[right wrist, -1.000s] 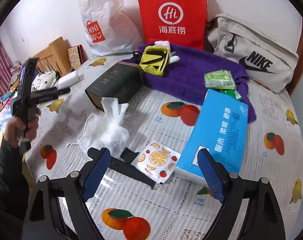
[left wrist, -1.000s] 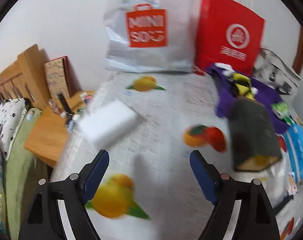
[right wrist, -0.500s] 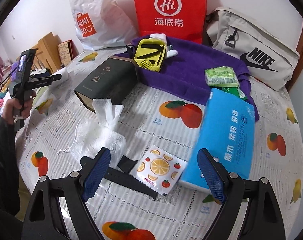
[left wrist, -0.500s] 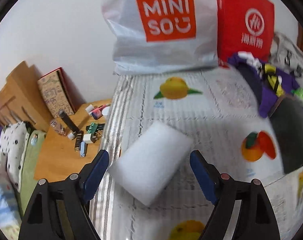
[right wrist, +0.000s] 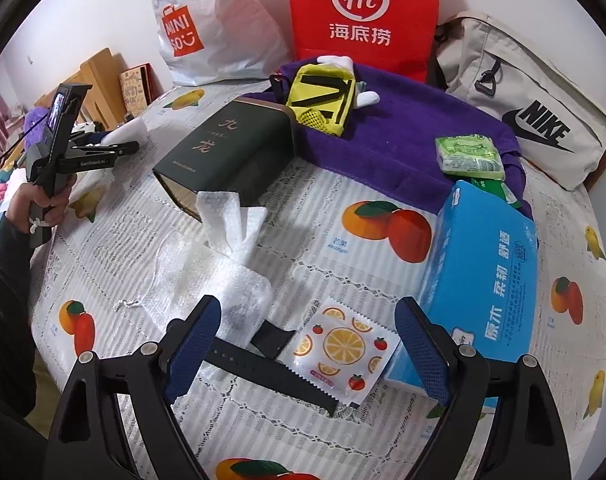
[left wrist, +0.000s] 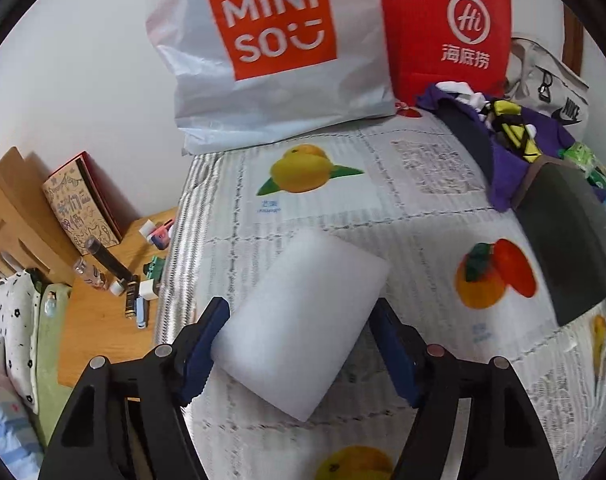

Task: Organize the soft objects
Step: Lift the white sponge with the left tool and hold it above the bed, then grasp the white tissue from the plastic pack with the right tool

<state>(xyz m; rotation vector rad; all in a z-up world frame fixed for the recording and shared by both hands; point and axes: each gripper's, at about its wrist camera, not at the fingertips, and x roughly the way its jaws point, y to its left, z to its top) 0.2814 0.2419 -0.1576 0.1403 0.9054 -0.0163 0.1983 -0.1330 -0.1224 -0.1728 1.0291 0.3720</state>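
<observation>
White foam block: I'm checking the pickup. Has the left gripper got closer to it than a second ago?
Yes. The left gripper has advanced; the white foam block now lies between its closing jaws.

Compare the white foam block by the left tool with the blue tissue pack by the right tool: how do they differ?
The foam block is plain white with no print; the blue tissue pack is bright blue with white lettering. The block lies between the left tool's closing fingers; the pack lies just outside the open right tool. The block sits near the table's edge; the pack sits further in, against the purple cloth. Both are rectangular and lie flat.
</observation>
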